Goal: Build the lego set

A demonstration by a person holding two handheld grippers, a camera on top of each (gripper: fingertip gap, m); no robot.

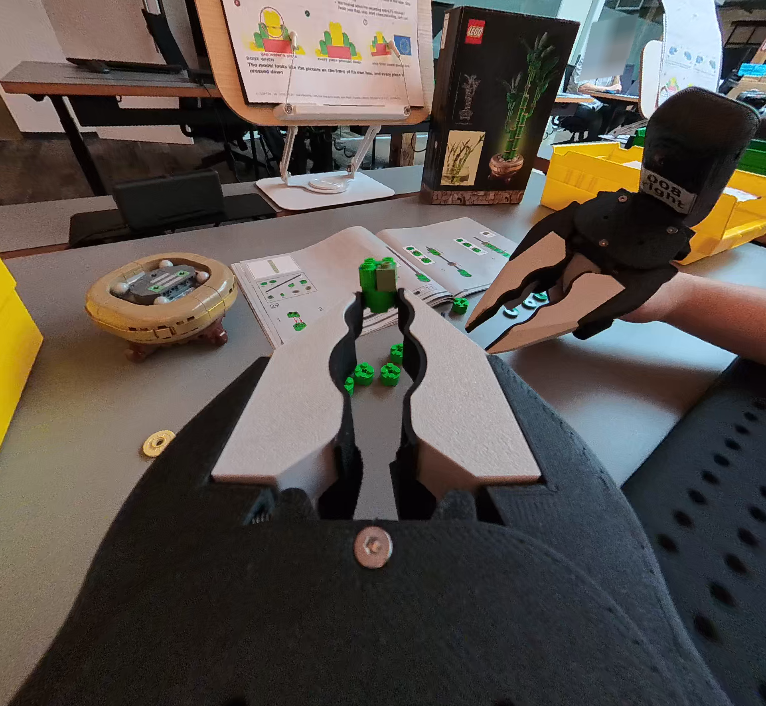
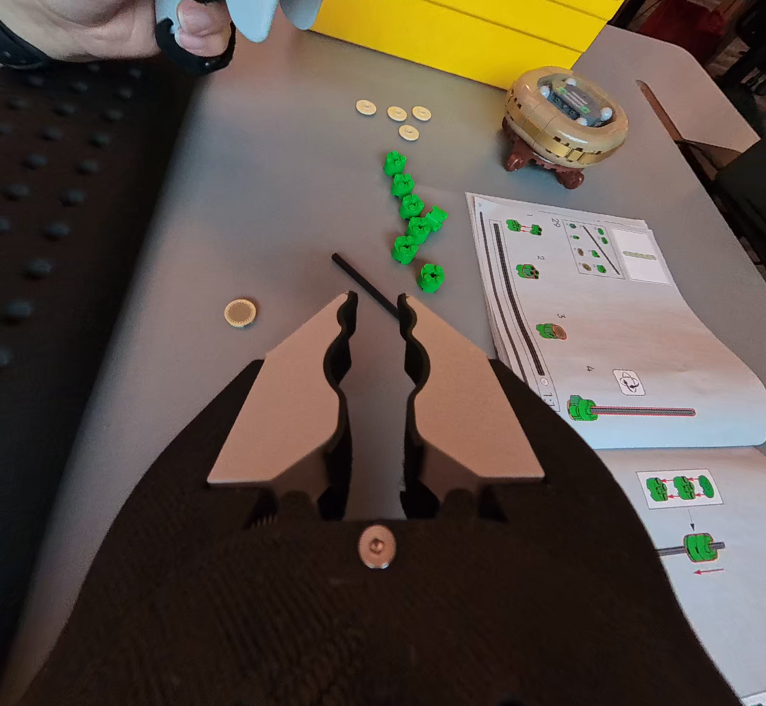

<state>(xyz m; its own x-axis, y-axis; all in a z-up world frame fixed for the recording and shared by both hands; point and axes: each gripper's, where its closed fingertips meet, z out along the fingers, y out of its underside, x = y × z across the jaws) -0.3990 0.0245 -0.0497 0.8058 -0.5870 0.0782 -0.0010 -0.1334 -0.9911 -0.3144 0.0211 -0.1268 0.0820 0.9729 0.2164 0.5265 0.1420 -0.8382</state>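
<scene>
Up at the tips of the left tool (image 1: 378, 299), a small stack of green round bricks (image 1: 378, 282) with one olive brick on it sits clamped between the two fingers, held above the grey counter (image 1: 124, 396). Loose green round bricks (image 1: 389, 374) lie on the counter under that tool, and a tan round tile (image 1: 158, 442) rests at its eight o'clock. The tan and brown pot base (image 1: 161, 300) stands at ten o'clock, with the open instruction booklet (image 1: 331, 263) at twelve. Behind the booklet stands the set's box (image 1: 497, 105), next to a stand holding an instruction sheet (image 1: 319, 22).

The right tool (image 2: 377, 299) hangs over the counter with its fingers apart and nothing between them. A black axle rod (image 2: 360, 282) lies on the counter just ahead of its tips. A crooked row of green round bricks (image 2: 408, 209) runs toward twelve o'clock, ending near four tan round tiles (image 2: 397, 116). One more tan tile (image 2: 240, 313) lies at nine o'clock, and a yellow bin (image 2: 476, 22) sits at the far edge.
</scene>
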